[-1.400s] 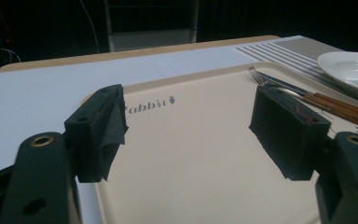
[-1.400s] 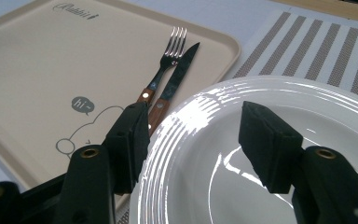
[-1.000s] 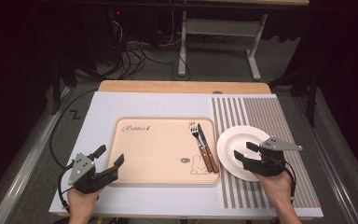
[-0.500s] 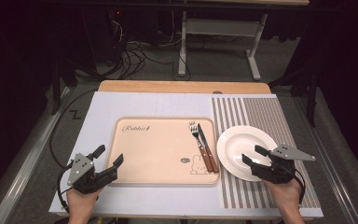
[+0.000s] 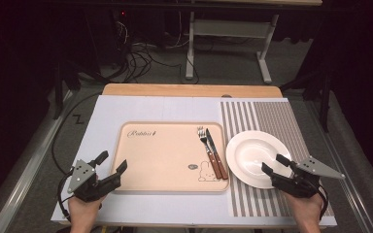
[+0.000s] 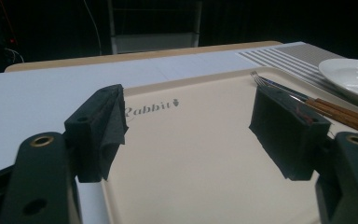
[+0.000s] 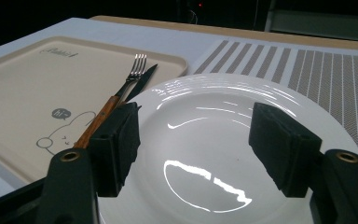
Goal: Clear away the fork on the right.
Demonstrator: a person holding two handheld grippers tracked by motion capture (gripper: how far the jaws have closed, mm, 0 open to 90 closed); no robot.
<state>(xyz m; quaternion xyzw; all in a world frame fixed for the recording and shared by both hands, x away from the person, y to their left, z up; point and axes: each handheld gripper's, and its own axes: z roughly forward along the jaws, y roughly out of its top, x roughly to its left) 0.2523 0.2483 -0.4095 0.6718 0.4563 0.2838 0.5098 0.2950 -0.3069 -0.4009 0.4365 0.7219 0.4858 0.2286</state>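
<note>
Left gripper [image 5: 110, 166] at lower left of the high view, jaws spread, nothing between them, tips at the lower left corner of the tray [image 5: 165, 160]. In the left gripper view the same gripper [image 6: 186, 126] looks across the beige tray [image 6: 205, 163], jaws wide apart, "Rabbit" lettering just past the left jaw.

Tray sits mid frame on the white mat [image 5: 107, 116] covering the tabletop [image 5: 184, 90]. Fork [image 5: 205, 143] and knife [image 5: 216, 155], both wooden-handled, lie side by side along the tray's right edge, tines and blade pointing to the top of the frame, fork left of knife. Rabbit drawing at the tray's lower right corner.

Right of the tray: striped placemat [image 5: 272, 116] with the white plate [image 5: 255, 158] on it, plate just beside the tray's right edge, empty.

Right gripper [image 5: 273, 165] at lower right, over the plate's lower right rim. Jaws spread and have just been opening; nothing pinched. In the right gripper view the gripper [image 7: 193, 135] hangs above the plate [image 7: 214, 140], pads apart on either side of the bowl; fork [image 7: 133, 77] and knife [image 7: 140, 81] at upper left on the tray [image 7: 23, 88]. Cannot tell if the jaws touch the plate.
</note>
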